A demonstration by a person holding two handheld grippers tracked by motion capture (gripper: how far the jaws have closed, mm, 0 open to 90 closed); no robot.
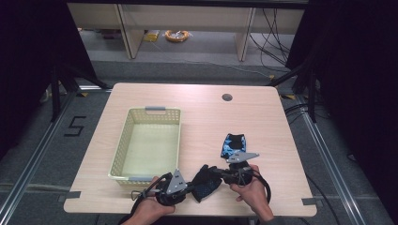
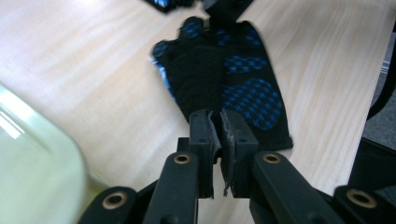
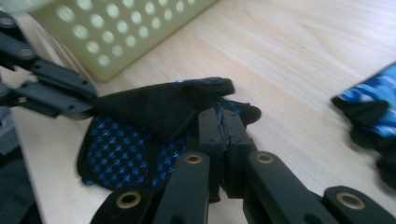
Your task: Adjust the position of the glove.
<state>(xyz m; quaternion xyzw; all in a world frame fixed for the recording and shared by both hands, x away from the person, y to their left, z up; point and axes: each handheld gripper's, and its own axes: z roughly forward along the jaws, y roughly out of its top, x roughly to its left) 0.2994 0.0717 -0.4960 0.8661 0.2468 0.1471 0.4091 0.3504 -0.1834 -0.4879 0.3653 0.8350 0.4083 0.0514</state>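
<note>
A black glove with blue patterned palm patches (image 1: 206,183) lies near the table's front edge, held between both grippers. My left gripper (image 1: 190,189) comes from the left and is shut on the glove's cuff edge (image 2: 219,116). In the left gripper view the glove (image 2: 224,70) stretches away from its jaws. From the right, my right gripper (image 1: 220,174) is shut on the finger end (image 3: 223,116), lifting a fold of the glove (image 3: 140,112) off the wood. A second glove (image 1: 233,145), blue camouflage and black, lies flat on the table just beyond the right gripper.
A pale yellow perforated basket (image 1: 123,136) with nothing in it stands on the left half of the table, close to the left gripper. A round cable hole (image 1: 227,97) sits near the far edge. The table's front edge is right below both hands.
</note>
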